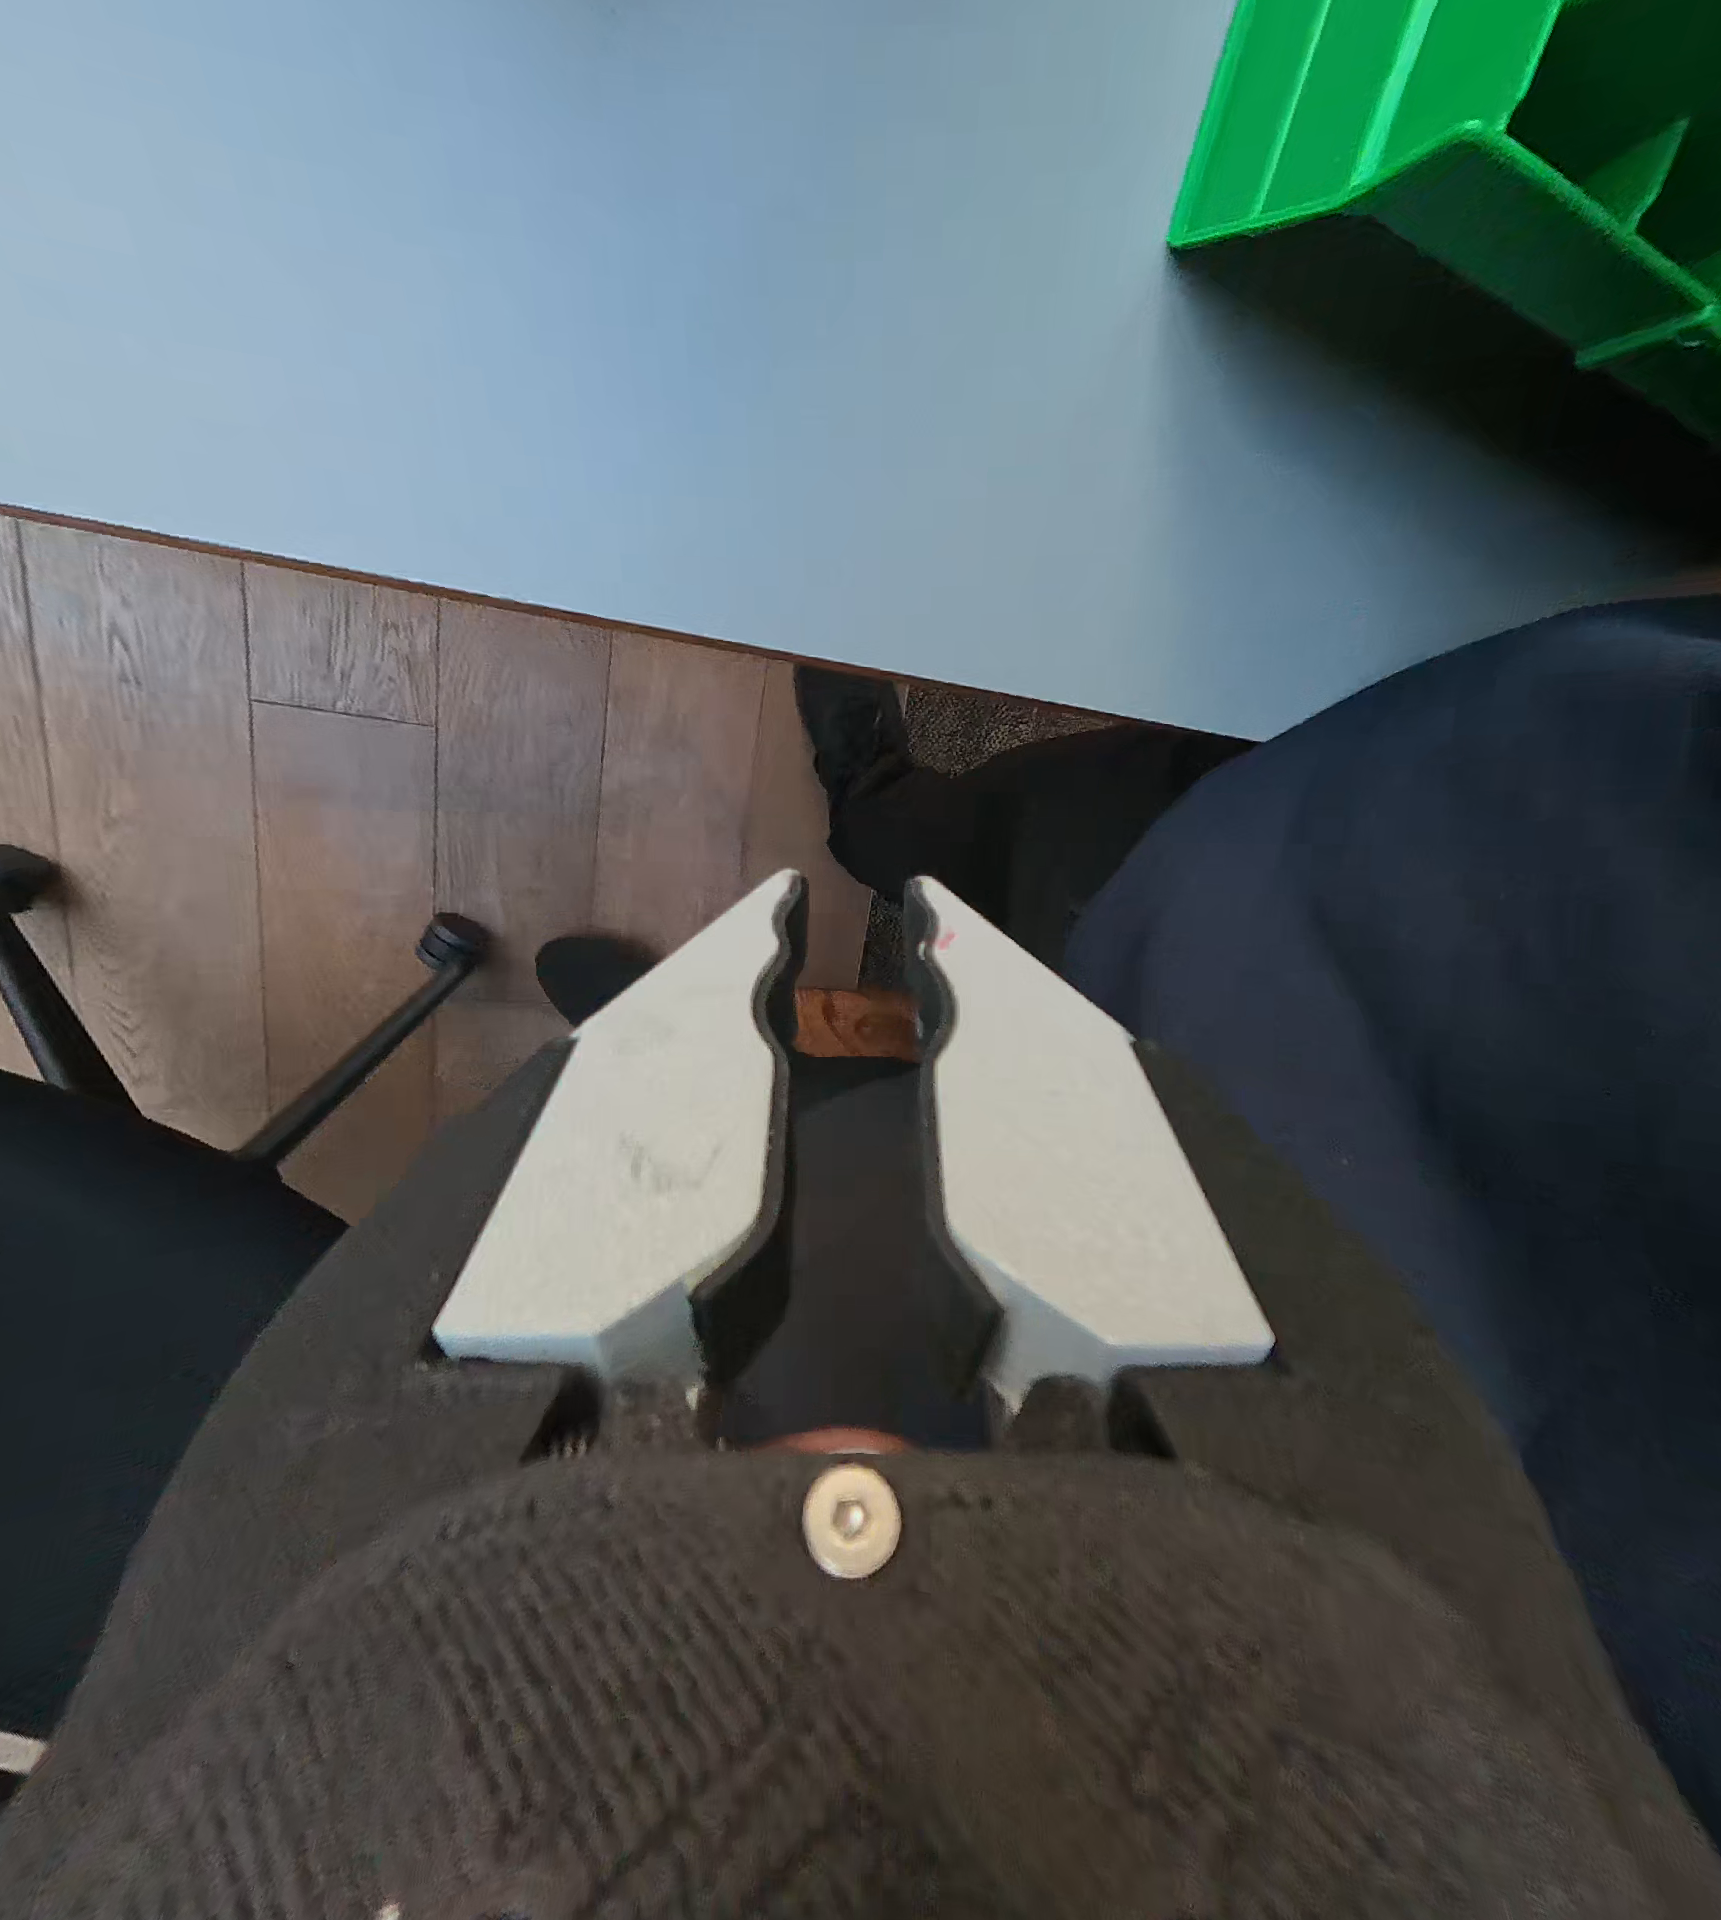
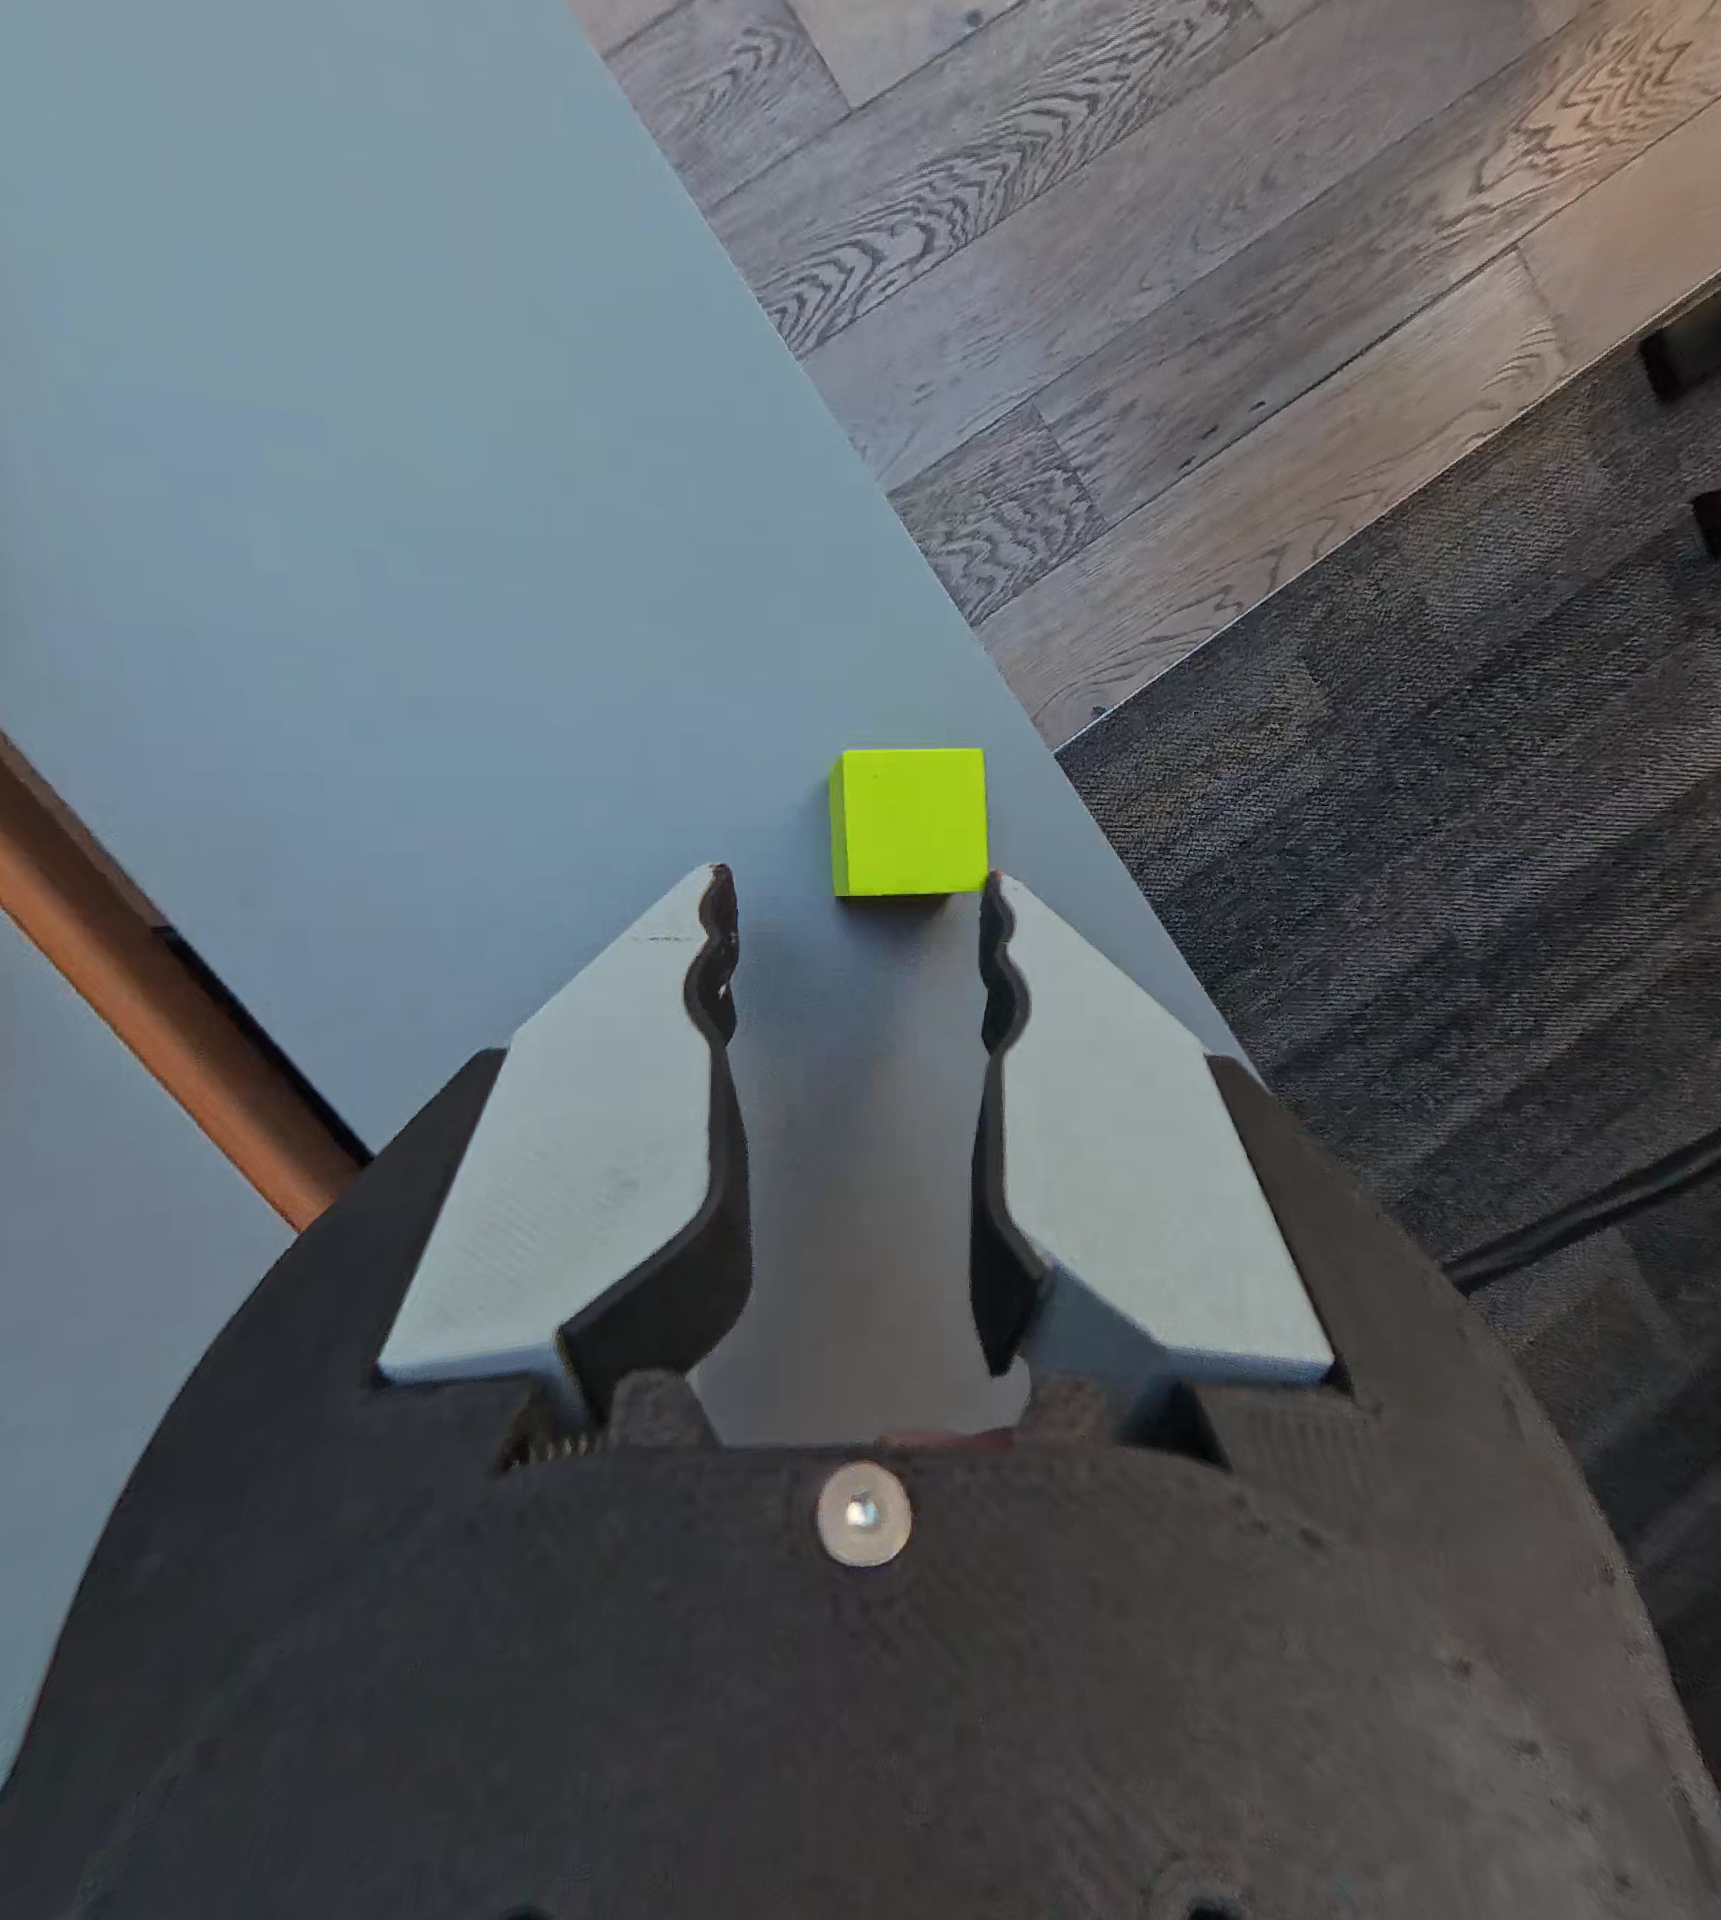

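In the right wrist view a lime-green cube (image 2: pixel 908 821) sits on the blue-grey table (image 2: pixel 316 416), close to its right edge. My right gripper (image 2: pixel 856 883) is open and empty just short of the cube. Its right fingertip (image 2: pixel 996 899) is at the cube's near right corner, and the left fingertip stands clear to the left. In the left wrist view my left gripper (image 1: pixel 854 894) hangs past the table's near edge, over the floor and beside a person's dark blue garment (image 1: pixel 1458 1039). Its fingers stand a narrow gap apart with nothing pressed between them.
A green plastic bin (image 1: pixel 1458 156) stands on the table (image 1: pixel 627 312) at the far right of the left wrist view. A black chair base (image 1: pixel 4 935) and wooden floor (image 1: pixel 316 727) lie below the table edge. Floor and carpet (image 2: pixel 1458 831) lie beyond the table's right edge. About 75 cm separates my left fingertips from my right.
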The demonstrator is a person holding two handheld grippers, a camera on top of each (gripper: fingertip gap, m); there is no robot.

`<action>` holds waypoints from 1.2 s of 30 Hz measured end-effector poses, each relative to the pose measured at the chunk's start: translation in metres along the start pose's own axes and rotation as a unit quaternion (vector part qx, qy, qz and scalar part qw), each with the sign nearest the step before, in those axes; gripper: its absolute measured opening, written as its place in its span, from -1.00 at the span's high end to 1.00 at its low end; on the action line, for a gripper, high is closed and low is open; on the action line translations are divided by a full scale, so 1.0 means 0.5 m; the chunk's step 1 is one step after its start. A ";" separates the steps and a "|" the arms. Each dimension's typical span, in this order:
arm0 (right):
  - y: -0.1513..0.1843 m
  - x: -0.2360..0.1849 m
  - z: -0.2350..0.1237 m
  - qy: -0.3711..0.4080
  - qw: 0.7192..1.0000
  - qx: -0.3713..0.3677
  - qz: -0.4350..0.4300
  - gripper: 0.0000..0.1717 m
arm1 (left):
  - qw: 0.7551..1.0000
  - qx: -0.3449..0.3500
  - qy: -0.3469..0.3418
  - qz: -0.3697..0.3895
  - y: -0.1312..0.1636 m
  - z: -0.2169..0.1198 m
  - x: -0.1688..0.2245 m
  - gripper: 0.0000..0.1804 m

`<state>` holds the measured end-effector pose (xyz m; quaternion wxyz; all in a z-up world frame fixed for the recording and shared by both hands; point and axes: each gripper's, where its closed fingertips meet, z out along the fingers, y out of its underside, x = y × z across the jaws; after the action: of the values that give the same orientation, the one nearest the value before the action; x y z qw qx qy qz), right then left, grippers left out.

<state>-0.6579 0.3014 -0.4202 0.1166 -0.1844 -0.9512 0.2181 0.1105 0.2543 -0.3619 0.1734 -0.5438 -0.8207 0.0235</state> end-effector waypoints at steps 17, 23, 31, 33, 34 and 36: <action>-0.042 -0.418 -0.577 -0.248 0.944 0.204 -0.073 0.71 | 0.995 -0.040 0.056 0.074 -0.003 0.057 0.044 0.84; 0.059 -0.638 -0.718 -0.324 0.913 0.152 -0.193 0.71 | 0.990 -0.045 0.071 0.109 0.010 0.070 0.051 0.84; 0.128 -0.708 -0.715 -0.266 0.924 0.084 -0.262 0.71 | 0.990 -0.058 0.096 0.084 0.041 0.078 0.029 0.86; 0.140 -0.715 -0.704 -0.251 0.927 0.071 -0.271 0.70 | 0.990 -0.056 0.098 0.081 0.045 0.079 0.021 0.86; 0.145 -0.719 -0.699 -0.245 0.927 0.067 -0.275 0.70 | 0.990 -0.056 0.098 0.080 0.048 0.079 0.018 0.85; 0.155 -0.722 -0.683 -0.231 0.929 0.057 -0.282 0.70 | 0.990 -0.055 0.098 0.080 0.056 0.078 0.012 0.85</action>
<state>-0.2046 0.3482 -0.2069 -0.0391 0.1543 -0.9505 0.2667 0.1208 0.2770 -0.4034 0.2202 -0.6161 -0.7538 -0.0614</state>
